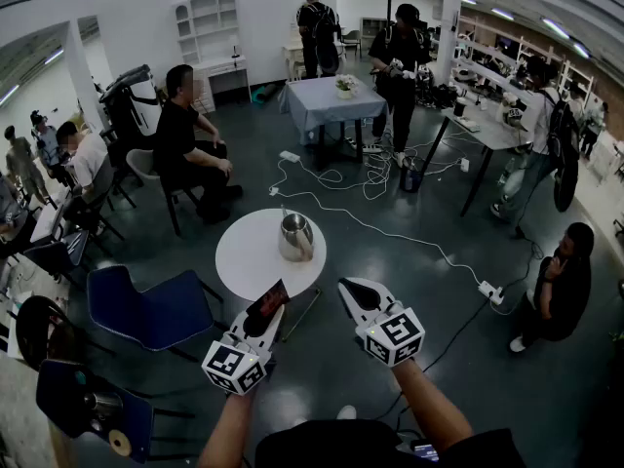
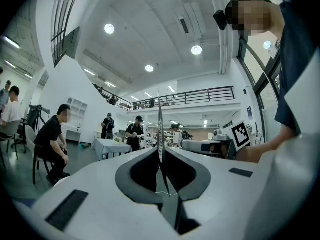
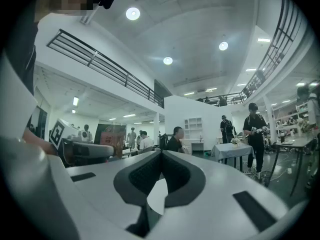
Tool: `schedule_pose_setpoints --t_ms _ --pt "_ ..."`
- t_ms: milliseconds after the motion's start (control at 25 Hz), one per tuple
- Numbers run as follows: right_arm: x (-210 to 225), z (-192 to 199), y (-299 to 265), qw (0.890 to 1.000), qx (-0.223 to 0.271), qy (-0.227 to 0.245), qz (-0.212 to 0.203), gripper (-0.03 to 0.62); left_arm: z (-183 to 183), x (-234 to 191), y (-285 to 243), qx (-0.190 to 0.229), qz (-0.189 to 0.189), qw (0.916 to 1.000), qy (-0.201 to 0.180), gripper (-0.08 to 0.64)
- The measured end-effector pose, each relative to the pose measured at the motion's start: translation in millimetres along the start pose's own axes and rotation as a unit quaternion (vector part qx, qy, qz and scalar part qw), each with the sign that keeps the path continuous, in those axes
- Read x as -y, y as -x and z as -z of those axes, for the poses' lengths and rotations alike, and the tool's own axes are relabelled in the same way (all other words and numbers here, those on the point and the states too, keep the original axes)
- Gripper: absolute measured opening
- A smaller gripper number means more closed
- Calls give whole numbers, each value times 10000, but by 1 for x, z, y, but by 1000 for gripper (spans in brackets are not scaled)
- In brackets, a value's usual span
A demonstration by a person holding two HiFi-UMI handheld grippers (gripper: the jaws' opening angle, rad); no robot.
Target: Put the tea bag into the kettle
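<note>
Closest to the lens, low in the head view: left gripper, marker cube toward the wearer, aimed level at the round white table. Clamped on the tea bag, a flat dark-red packet poking up past the fingertips. From the left gripper view, same tea bag edge-on, a thin upright sliver pinched between both pads. In the head view, lying across the table's near edge, clearly apart from the kettle; height above the tabletop impossible to tell.

Just beside it, toward the right: right gripper, also level, not touching the left one. Jaws pressed together tip to tip, gripping nothing, as confirmed along its own jaws.

On the table: steel kettle, upright, right of centre and nearer the right edge than the left. Lid state too small to make out.

Around the table, on dark floor:
- blue chair just off the left edge;
- seated person in black beyond the far-left edge, on a chair;
- white cable trailing past the far-right side to a power strip;
- crouching person well off to the right;
- cloth-covered table farther back, with a small plant on its far-right corner and a standing person beside its right edge.
</note>
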State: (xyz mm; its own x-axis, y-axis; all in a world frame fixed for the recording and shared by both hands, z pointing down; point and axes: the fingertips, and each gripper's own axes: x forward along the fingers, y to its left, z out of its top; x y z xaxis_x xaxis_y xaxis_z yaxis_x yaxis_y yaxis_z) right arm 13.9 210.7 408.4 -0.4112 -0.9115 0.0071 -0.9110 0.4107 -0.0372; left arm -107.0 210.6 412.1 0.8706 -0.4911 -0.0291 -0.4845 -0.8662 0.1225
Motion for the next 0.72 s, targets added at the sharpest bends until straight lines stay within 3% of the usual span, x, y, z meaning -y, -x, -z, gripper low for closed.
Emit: schedule_pose_setpoints --t_ms 720 --pt "26 3 8 9999 61 -103 3 17 6 10 -23 84 -98 9999 40 38"
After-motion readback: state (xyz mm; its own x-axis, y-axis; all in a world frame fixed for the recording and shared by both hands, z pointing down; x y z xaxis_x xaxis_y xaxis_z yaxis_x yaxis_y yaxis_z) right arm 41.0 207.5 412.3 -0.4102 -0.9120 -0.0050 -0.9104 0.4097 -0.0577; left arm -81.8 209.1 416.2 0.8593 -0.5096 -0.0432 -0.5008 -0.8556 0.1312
